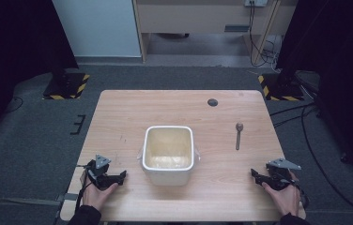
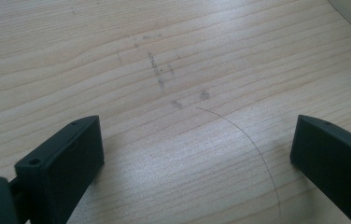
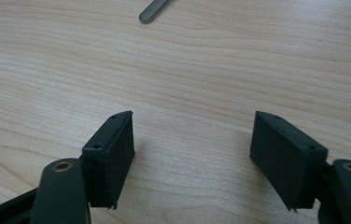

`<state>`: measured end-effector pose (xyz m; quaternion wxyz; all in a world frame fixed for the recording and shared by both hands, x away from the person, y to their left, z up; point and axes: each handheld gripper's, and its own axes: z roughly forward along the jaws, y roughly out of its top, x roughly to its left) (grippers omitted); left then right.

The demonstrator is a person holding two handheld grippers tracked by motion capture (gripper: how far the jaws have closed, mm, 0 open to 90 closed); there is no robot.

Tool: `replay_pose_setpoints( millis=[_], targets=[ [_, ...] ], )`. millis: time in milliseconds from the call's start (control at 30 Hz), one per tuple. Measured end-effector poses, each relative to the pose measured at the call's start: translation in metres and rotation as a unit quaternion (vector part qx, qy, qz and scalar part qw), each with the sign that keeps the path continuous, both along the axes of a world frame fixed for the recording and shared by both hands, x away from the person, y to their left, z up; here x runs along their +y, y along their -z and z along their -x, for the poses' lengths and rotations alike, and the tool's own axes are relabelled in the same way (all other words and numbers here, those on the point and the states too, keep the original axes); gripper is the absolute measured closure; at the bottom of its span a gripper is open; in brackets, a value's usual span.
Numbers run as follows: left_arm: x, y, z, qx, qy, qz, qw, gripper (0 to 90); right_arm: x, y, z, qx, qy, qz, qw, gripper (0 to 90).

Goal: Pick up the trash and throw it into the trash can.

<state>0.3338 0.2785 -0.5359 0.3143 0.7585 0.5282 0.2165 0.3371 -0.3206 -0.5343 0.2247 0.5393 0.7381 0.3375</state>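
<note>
My right claw [image 1: 255, 175] rests on the pale wooden counter [image 1: 127, 112] near its front right corner, jaws spread wide and gripping nothing; in the right gripper view bare wood lies between the two black jaws. My left claw [image 1: 122, 175] sits at the front left, likewise released, its jaws parted over bare wood marked with a few dark scuffs.

The small brown metal spoon [image 1: 238, 135] lies ahead of my right claw and slightly to its inside, well apart from it. Its long axis runs nearly straight away from me, bowl at the far end, handle tip toward me; that tip [image 3: 153, 10] shows at the top of the right gripper view. My right hand [image 1: 285, 197] is clearly the nearer one, so I judge the reach falls to it, straight forward onto the handle.

The white square plastic tub [image 1: 168, 153], open on top, stands between my two claws, a little closer to the left one.

Counted: one spoon, one tub, two claws
</note>
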Motion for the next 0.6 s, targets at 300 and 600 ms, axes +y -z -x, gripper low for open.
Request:
replay_pose_setpoints(
  millis=[300,600],
  targets=[
    [0.001,0.000,0.000,-0.002,0.001,0.000,1.0000,3.4,-0.001,-0.014,0.002,-0.029,0.013,-0.025,0.9992,31.6],
    [0.001,0.000,0.000,-0.002,0.002,-0.001,1.0000,3.3,-0.003,-0.038,0.003,-0.063,0.022,-0.052,0.9964,29.5]
  ],
)
